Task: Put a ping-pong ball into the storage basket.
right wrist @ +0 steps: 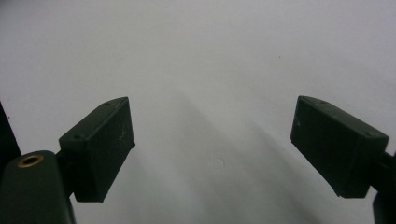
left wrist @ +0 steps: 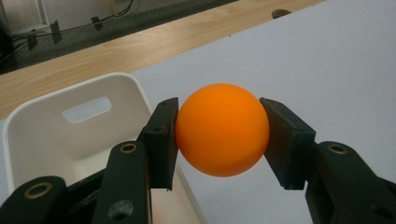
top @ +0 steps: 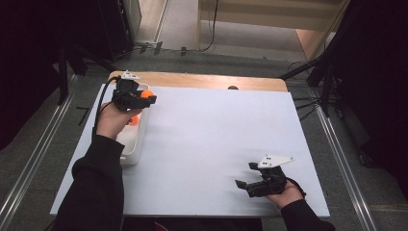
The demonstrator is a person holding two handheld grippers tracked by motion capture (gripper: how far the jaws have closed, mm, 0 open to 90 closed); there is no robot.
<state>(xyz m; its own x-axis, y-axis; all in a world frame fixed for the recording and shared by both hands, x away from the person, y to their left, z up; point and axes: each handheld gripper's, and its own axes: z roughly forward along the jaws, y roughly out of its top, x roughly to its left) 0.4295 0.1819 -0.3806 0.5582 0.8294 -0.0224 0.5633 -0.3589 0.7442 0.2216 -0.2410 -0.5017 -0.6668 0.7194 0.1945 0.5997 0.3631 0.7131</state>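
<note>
1. My left claw [left wrist: 219, 135] is clenched on the ball [left wrist: 222, 129], one pad on each side near its widest part. The ball sits between the pads, lifted off the surface, with the bin [left wrist: 70, 126] just behind and to the claw's left.
2. My right claw [right wrist: 212, 140] is released, jaws wide with nothing between them, hovering low over bare board well apart from the ball.
3. Risk: the ball is smooth and round, so I judge a small twist or a slackening squeeze could let it squirt out forward.
4. Risk: it hangs by the bin's rim rather than over its middle. If I let go here, it may strike the rim, bounce onto the board and roll off the table.
5. Another orange ball [top: 134, 119] seems to lie in the bin under my left hand; a dropped ball could bounce off it.
6. Surface: a white board [top: 216, 144] on a wooden table [top: 202, 81], flat and bare.
7. Room: dim, grey floor, dark stands at the sides, cables trailing beyond the table.
</note>
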